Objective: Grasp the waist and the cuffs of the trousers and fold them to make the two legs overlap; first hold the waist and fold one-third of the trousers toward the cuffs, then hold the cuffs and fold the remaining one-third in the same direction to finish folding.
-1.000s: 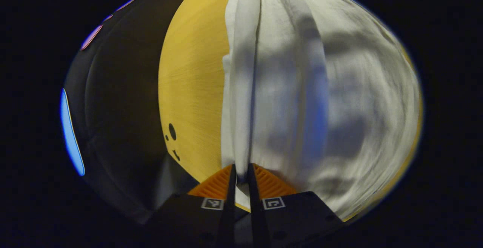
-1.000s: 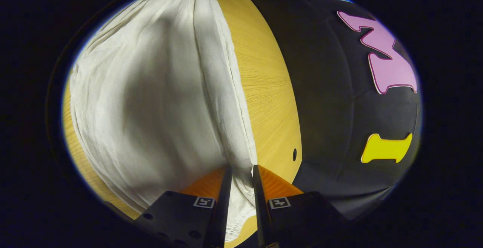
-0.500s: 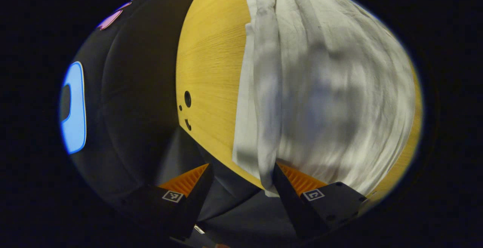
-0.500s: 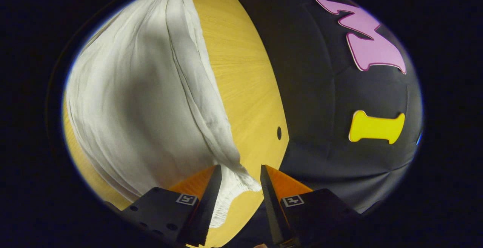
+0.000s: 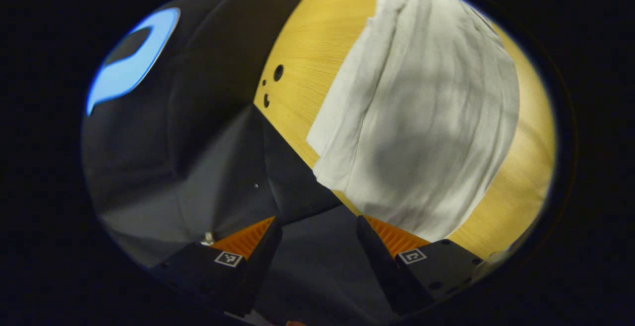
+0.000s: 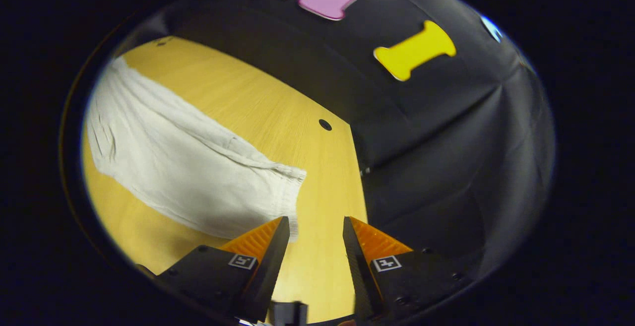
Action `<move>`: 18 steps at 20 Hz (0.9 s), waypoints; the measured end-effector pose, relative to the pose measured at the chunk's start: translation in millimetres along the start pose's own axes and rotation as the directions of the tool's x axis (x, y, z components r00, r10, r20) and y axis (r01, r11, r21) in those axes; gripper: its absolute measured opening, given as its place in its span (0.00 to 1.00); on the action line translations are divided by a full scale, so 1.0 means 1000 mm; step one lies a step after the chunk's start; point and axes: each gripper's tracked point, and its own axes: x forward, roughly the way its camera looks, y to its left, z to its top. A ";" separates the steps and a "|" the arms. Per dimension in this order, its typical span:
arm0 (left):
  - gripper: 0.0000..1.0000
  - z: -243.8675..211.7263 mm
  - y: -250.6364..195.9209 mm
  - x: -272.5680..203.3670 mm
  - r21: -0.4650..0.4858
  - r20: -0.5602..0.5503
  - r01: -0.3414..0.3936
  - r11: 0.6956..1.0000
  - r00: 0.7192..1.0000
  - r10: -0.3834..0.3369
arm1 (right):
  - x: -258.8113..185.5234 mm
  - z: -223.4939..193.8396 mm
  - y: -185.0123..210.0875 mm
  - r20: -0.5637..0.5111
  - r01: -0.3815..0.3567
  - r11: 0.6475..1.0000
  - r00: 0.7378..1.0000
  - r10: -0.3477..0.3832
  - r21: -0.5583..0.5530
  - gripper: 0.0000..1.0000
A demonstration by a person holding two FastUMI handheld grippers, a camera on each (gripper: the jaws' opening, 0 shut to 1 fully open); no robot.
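Observation:
White trousers lie flat on the yellow wooden table, the two legs laid one on the other. My left gripper is open, drawn back past the table's corner, with the cloth's near end just ahead of its right finger. In the right gripper view the trousers stretch away to the left, their gathered waistband end nearest. My right gripper stands open above the bare table, just right of that waistband, holding nothing.
The black cloth wall hangs close behind the table's edge. A small round hole marks the tabletop near that edge, and several holes sit near the table's corner in the left gripper view.
Both grippers let go of the trousers' edge and opened, then pulled back and up. The cloth now lies flat on the table and looks smaller in both views.

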 end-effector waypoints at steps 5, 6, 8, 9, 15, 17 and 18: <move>0.97 0.021 -0.064 -0.046 -0.353 0.120 0.140 0.925 0.987 -0.104 | -0.011 -0.024 0.047 -0.019 -0.130 0.916 0.989 0.149 0.379 0.74; 0.97 0.029 -0.074 -0.055 -0.429 0.149 0.179 0.885 0.981 -0.126 | -0.012 -0.025 0.051 -0.019 -0.147 0.884 0.985 0.173 0.445 0.75; 0.96 0.046 -0.086 -0.071 -0.557 0.219 0.238 0.795 0.966 -0.136 | -0.010 -0.028 0.055 -0.027 -0.141 0.809 0.981 0.190 0.570 0.77; 0.97 0.053 -0.088 -0.077 -0.611 0.250 0.259 0.748 0.960 -0.129 | -0.007 -0.030 0.056 -0.031 -0.130 0.770 0.981 0.191 0.625 0.77; 0.97 0.081 -0.097 -0.106 -0.869 0.375 0.384 0.313 0.922 -0.092 | 0.019 -0.042 0.053 -0.080 -0.046 0.598 0.980 0.182 0.800 0.78; 0.96 0.086 -0.098 -0.111 -0.896 0.419 0.425 0.125 0.905 -0.075 | 0.029 -0.045 0.053 -0.093 -0.027 0.553 0.978 0.187 0.833 0.78; 0.96 0.086 -0.099 -0.111 -0.903 0.422 0.426 0.056 0.904 -0.065 | 0.033 -0.046 0.054 -0.095 -0.022 0.538 0.978 0.188 0.842 0.78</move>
